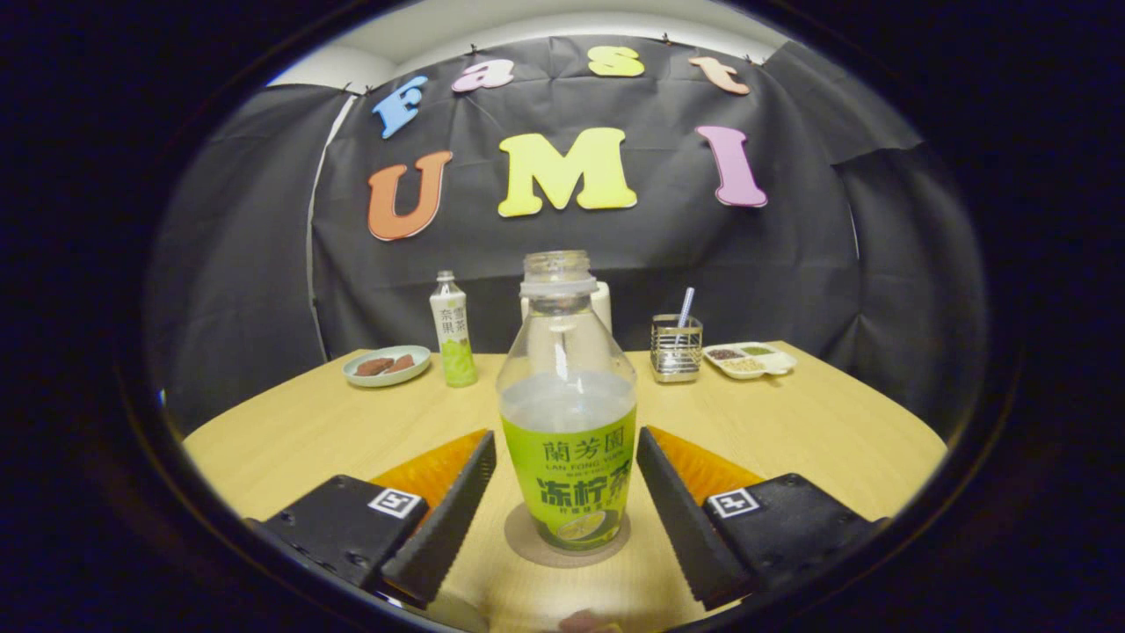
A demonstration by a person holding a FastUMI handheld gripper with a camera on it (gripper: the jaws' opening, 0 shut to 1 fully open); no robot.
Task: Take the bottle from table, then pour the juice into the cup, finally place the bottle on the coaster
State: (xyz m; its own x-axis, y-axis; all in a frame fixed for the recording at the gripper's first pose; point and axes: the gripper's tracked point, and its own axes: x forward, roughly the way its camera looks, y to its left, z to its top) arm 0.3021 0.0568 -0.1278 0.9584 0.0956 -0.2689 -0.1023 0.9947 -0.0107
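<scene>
gripper [567, 479] fingers spreading wide, flanking the bottle [568, 422] without touching | bottle standing upright, uncapped, on the coaster [527, 549] between the fingers (liquid filling about half) | beyond it, sitting on the table [817, 431]: small bottle [453, 330], plate [387, 365], metal holder [676, 347], divided tray [749, 359]

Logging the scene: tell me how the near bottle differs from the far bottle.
The near bottle stands uncapped on a coaster between the open gripper's fingers, which are not touching it; the far bottle stands capped on the table beside a plate. The near one is squat, the far one slim. Both are upright with green labels.
</scene>
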